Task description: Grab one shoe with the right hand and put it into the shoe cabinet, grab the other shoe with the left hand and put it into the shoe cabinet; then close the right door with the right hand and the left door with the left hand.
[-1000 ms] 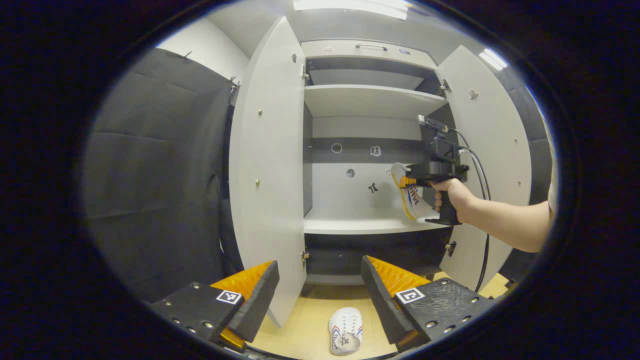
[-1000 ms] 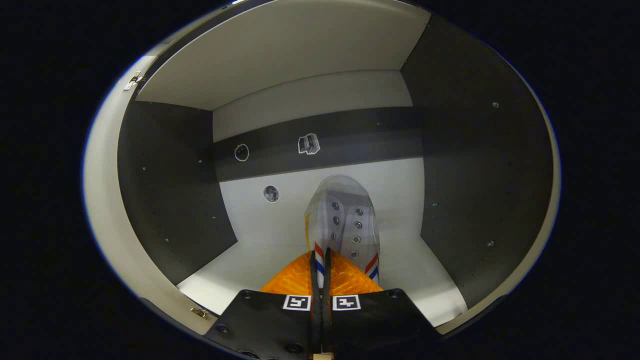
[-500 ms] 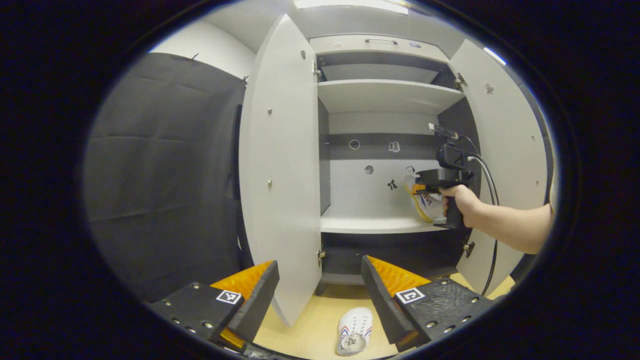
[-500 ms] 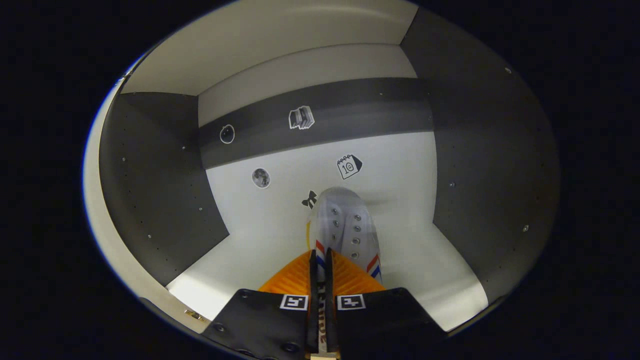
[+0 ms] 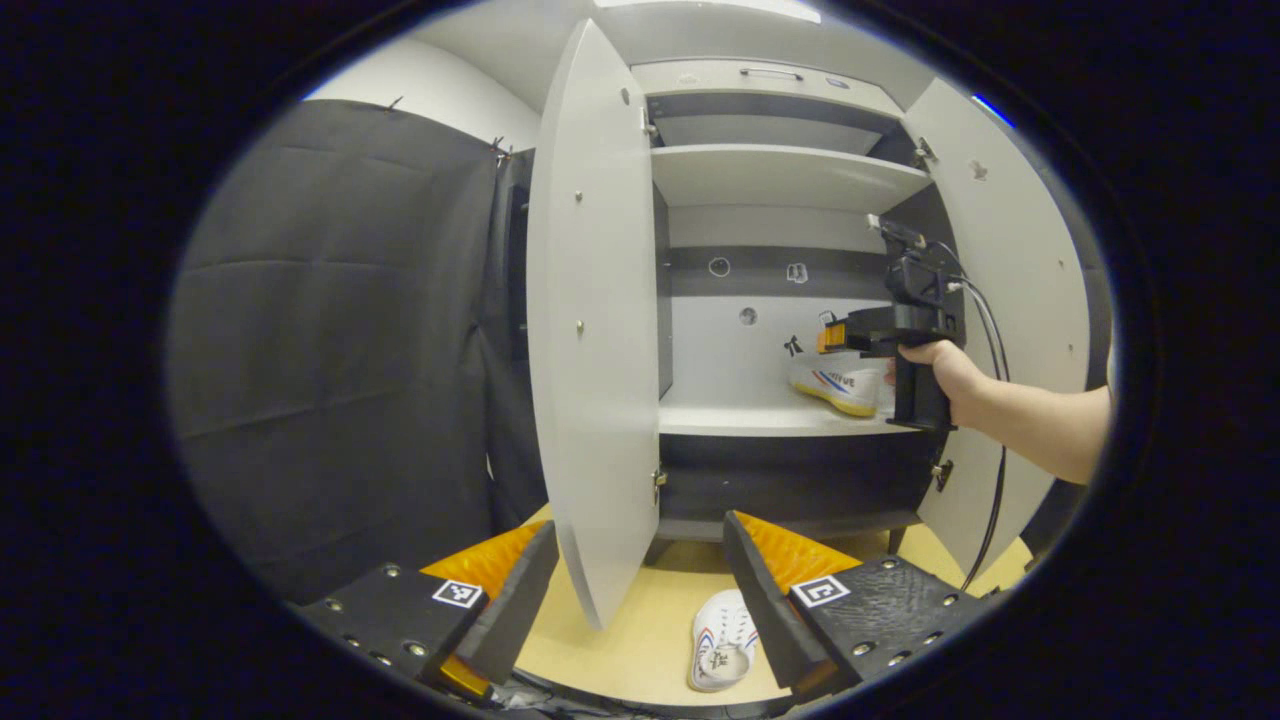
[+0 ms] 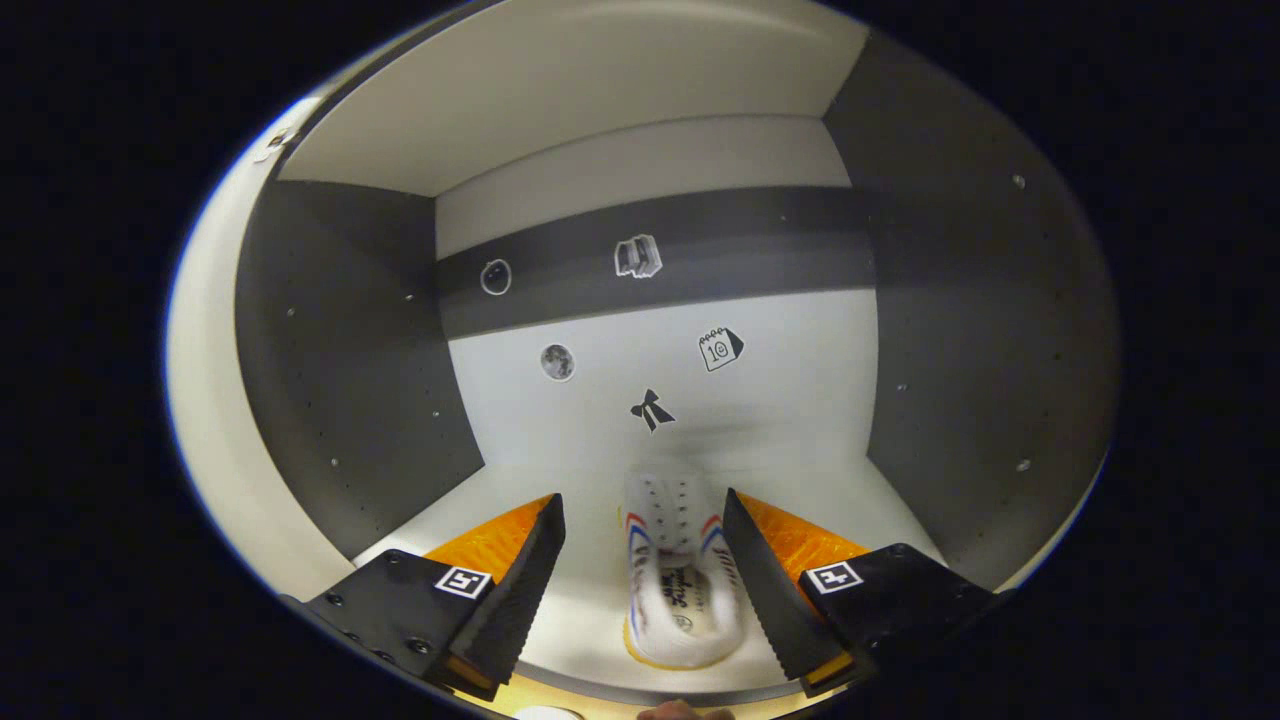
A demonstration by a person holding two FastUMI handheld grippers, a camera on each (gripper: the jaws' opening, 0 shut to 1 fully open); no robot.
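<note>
The right tongs (image 6: 640,590) stand spread wide and hold nothing. The first sneaker (image 6: 675,570) lies flat on the middle shelf (image 6: 560,480) between the parted fingers, toe toward the back panel; neither finger appears to press on it, which suggests a finished release. In the left gripper view that sneaker (image 5: 838,385) rests on the shelf (image 5: 760,420) just below the right tongs (image 5: 828,340), which a hand (image 5: 945,365) holds level with that compartment.

The left tongs (image 5: 640,590) are also fully open and empty, held low over the floor (image 5: 640,640). The second sneaker (image 5: 722,655) lies on the floor, apparently next to be picked up. Both doors, left (image 5: 595,310) and right (image 5: 1010,300), stand wide open.

The right finger of the left tongs hides part of the second sneaker. The first sneaker's heel is cut off at the shelf's edge in the right gripper view.
</note>
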